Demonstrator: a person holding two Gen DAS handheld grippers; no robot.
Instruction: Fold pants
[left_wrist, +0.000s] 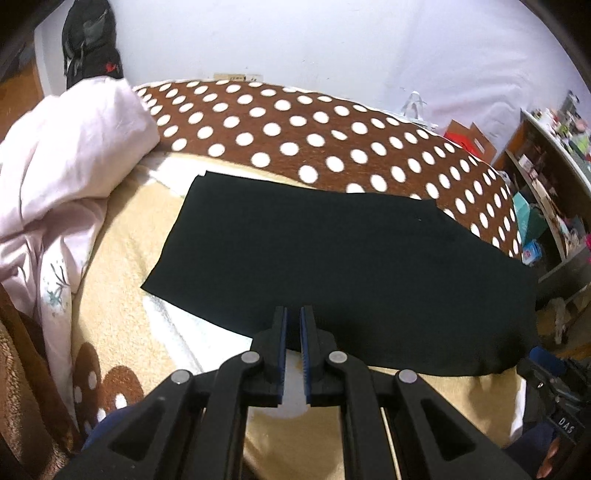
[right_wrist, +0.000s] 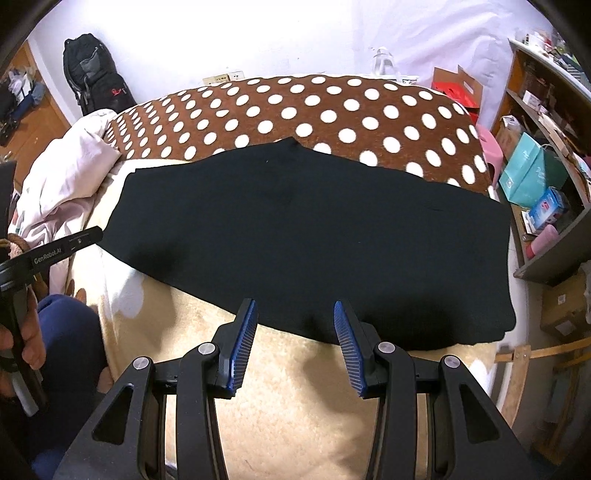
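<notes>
Black pants lie flat, folded lengthwise into one long band, across the beige blanket on the bed. My left gripper hovers at the band's near edge, left of its middle. Its jaws are all but shut with a thin gap and no cloth between them. In the right wrist view the pants span the bed. My right gripper stands open over their near edge, and nothing is between its blue pads. At the left edge a hand holds the left tool's body.
A brown blanket with white dots covers the far side of the bed. A pale pink duvet is heaped at the left. Shelves with boxes and bags stand on the right, and a black backpack leans against the wall.
</notes>
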